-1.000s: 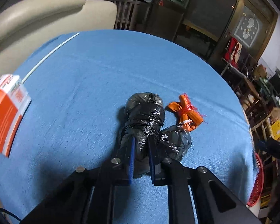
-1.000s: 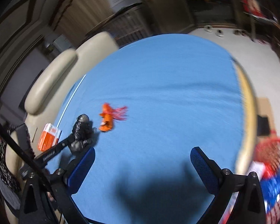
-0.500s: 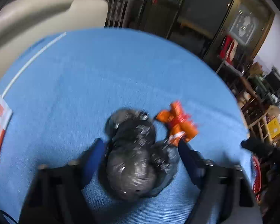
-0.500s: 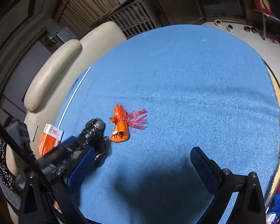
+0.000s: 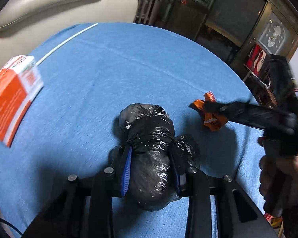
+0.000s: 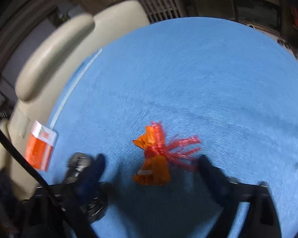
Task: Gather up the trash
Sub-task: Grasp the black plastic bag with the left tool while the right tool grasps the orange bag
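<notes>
A black trash bag [image 5: 149, 138], tied into a lumpy bundle, lies on the blue tablecloth [image 5: 109, 69]. My left gripper [image 5: 150, 151] is shut on its thick middle, with a blue pad pressing each side. To its right lies an orange wrapper [image 6: 154, 168] tied with red plastic strands. My right gripper [image 6: 151, 159] straddles it and its jaws are closing; the fingers [image 6: 97, 166] stand clear of the wrapper on both sides. In the left wrist view the right gripper [image 5: 212, 108] reaches in from the right over the orange wrapper [image 5: 212, 122].
An orange-and-white carton [image 5: 12, 99] sits at the table's left edge, also seen as the carton [image 6: 41, 148] in the right wrist view. A beige chair [image 5: 59, 6] stands behind the table. A person's hand [image 5: 278, 174] holds the right gripper's handle.
The left gripper opened wide, dropped around the bag and closed on its thicker part. The right gripper travelled across the table to the orange wrapper, and its jaws have narrowed around it.
</notes>
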Tool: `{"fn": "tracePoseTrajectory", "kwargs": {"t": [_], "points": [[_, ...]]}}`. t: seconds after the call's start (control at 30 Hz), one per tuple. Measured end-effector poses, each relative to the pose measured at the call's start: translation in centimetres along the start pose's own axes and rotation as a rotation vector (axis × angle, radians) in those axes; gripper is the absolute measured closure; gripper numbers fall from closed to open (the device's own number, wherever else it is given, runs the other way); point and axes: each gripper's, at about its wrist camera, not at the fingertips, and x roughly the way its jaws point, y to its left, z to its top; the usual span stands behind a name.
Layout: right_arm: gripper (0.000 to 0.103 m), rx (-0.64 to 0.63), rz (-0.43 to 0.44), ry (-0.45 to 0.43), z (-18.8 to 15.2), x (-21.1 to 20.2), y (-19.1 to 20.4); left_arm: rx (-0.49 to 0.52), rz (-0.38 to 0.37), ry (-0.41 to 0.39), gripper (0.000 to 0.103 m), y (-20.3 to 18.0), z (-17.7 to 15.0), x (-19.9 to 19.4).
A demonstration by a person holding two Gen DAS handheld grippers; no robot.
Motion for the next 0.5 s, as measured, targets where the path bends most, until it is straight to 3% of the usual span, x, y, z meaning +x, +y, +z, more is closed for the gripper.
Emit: {"fn": "tracePoseTrajectory", "kwargs": {"t": [0.03, 0.07, 0.23, 0.5], "points": [[0.054, -0.034, -0.028, 0.026, 0.0, 0.8, 0.6, -0.001, 0.002, -0.003, 0.067, 0.0, -0.1, -0.2], [0.07, -0.06, -0.054, 0.049, -0.2, 1.3, 1.0, -0.001, 0.002, -0.007, 0.067, -0.1, -0.1, -0.3], [0.075, -0.125, -0.085, 0.0, -1.7, -0.8, 1.9, 0.01, -0.009, -0.033, 0.067, -1.0, -0.3, -1.4], [0.075, -0.023, -0.032, -0.095, -5.3, -6.7, -0.7, 0.048, -0.01, -0.054, 0.067, -4.3, -1.2, -2.2]]}}
